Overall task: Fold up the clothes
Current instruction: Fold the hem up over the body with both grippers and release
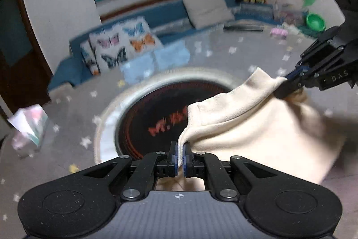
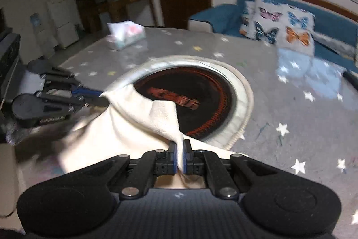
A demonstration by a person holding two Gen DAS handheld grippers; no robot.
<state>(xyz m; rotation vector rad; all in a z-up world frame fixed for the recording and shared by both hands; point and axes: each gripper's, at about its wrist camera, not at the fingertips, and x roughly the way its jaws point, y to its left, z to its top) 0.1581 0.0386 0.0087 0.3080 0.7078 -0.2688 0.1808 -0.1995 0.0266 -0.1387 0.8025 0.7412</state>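
A cream-coloured garment point(image 1: 257, 127) hangs stretched between both grippers above the grey star-patterned table point(image 1: 67, 113). My left gripper point(image 1: 180, 149) is shut on one edge of the cloth. My right gripper point(image 1: 288, 80) shows at the right of the left wrist view, shut on the other edge. In the right wrist view the right gripper point(image 2: 180, 149) pinches the garment point(image 2: 125, 127), and the left gripper point(image 2: 98, 96) holds the far corner at the left. The lower part of the garment hangs out of sight behind the grippers.
A round black hotplate with red markings point(image 2: 190, 100), ringed in white, sits in the table's middle under the cloth. A tissue box point(image 2: 125, 34) stands at the table's far side. A blue sofa with butterfly cushions point(image 2: 279, 21) is beyond. Toys point(image 1: 313, 3) lie near the wall.
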